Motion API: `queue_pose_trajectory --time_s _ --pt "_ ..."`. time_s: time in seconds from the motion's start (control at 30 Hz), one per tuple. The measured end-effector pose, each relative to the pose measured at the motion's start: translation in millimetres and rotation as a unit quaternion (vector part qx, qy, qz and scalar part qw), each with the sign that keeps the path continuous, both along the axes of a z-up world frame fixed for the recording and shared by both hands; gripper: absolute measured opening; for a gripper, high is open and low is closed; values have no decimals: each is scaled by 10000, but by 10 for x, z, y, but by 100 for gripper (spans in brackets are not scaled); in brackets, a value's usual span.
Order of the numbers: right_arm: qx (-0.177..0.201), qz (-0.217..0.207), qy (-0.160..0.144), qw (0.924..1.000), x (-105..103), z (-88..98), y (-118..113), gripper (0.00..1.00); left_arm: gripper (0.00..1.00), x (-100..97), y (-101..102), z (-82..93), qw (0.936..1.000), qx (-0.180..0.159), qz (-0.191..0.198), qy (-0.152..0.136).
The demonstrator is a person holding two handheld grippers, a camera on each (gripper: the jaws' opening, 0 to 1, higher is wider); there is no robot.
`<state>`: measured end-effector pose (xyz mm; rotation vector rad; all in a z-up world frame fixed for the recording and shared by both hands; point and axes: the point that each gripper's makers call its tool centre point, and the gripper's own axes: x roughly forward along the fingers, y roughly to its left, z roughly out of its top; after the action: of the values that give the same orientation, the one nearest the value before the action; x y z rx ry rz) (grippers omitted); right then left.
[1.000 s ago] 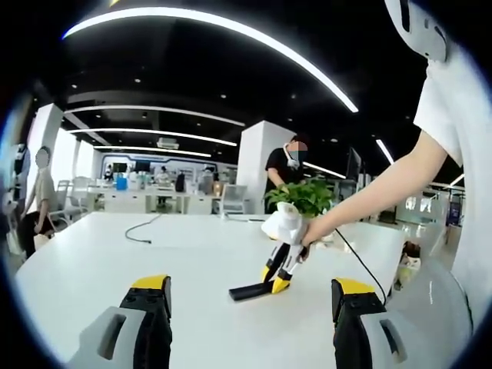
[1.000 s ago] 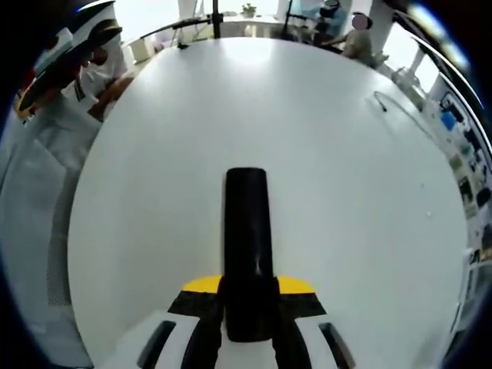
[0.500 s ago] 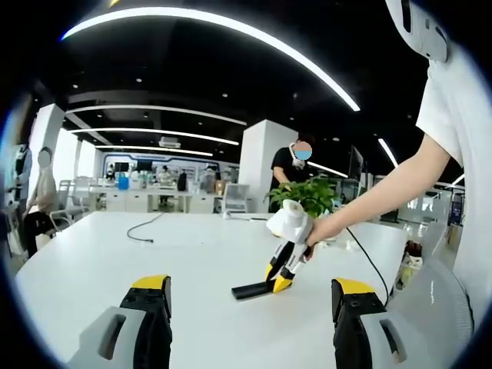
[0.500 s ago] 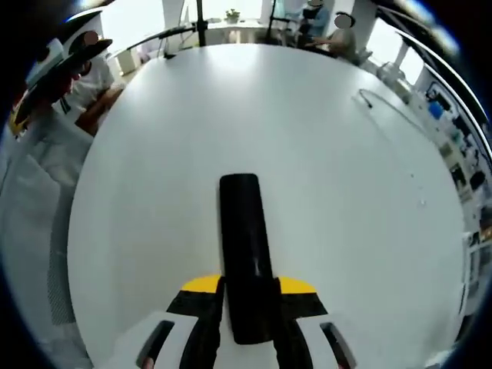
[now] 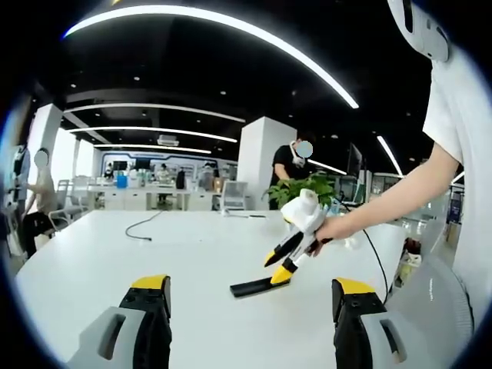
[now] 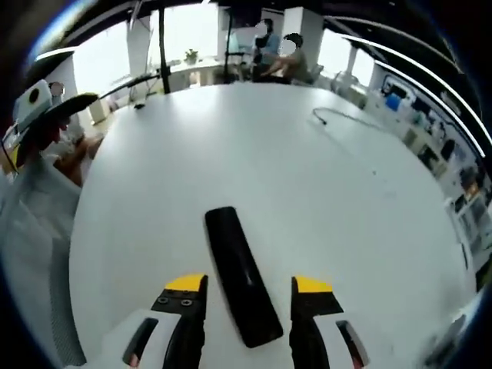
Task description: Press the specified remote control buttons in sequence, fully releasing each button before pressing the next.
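A black remote control (image 6: 238, 273) lies flat on the white table (image 6: 307, 184), slanted between the jaws of my right gripper (image 6: 250, 284). That gripper is open, its yellow-tipped fingers (image 6: 187, 282) standing apart from the remote on both sides. In the left gripper view the same remote (image 5: 260, 287) rests on the table (image 5: 115, 254), with the right gripper (image 5: 281, 267) tilted just above its near end in a person's hand. My left gripper (image 5: 251, 286) is open and empty near the table's front, well short of the remote.
A black cable (image 5: 142, 230) lies on the far part of the table, also seen as a cable (image 6: 338, 119) in the right gripper view. A potted plant (image 5: 304, 191) stands behind the right gripper. People sit and stand beyond the table. The person's white shirt (image 6: 34, 215) lies along the left.
My right gripper has opened and let go of the remote, then lifted and tilted back. The remote now lies free on the table. The left gripper has held still.
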<state>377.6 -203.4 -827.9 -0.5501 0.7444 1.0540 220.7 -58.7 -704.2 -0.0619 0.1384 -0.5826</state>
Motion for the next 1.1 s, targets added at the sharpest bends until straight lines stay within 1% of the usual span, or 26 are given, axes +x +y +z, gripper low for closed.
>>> queue_pose_trajectory --time_s 0.03,0.1,0.13,0.23,0.33,0.4,0.43,0.53,0.77,0.87,0.97,1.1 --pt "188 -158 -61 9997 6 69 8 45 90 0 -4 4 10000 -4 -10 -8" --pt "358 -307 -134 9988 15 139 11 47 90 0 -4 2 10000 10 -11 -8" --pt "501 -434 -179 9976 22 191 7 49 90 1 -2 6 10000 23 -2 -26" --pt "862 -724 -176 9935 15 298 4 54 90 4 8 14 10000 5 28 -37" --pt "1444 -929 -237 9849 15 449 42 60 90 9 26 21 10000 -30 62 -41" --pt "1746 -1044 -306 9786 5 538 50 64 90 10 29 27 10000 -53 66 -50" --pt "1811 -1074 -356 9769 7 562 45 66 91 10 27 29 10000 -60 61 -52" --pt "1872 -1118 -442 9749 -43 612 32 68 91 7 15 24 10000 -65 22 -43" --pt "2050 -1204 -666 9690 -105 760 17 71 91 -3 -10 19 10000 -37 -45 -52" --pt "2055 -1189 -777 9683 -132 790 3 75 91 -8 -18 20 10000 -49 -67 -50" --pt "2157 -1335 -983 9623 -137 865 -46 84 91 -14 -26 20 9999 -44 -89 -52" --pt "2301 -1467 -1003 9568 -184 939 -99 85 91 -18 -29 21 9999 -47 -102 -56"
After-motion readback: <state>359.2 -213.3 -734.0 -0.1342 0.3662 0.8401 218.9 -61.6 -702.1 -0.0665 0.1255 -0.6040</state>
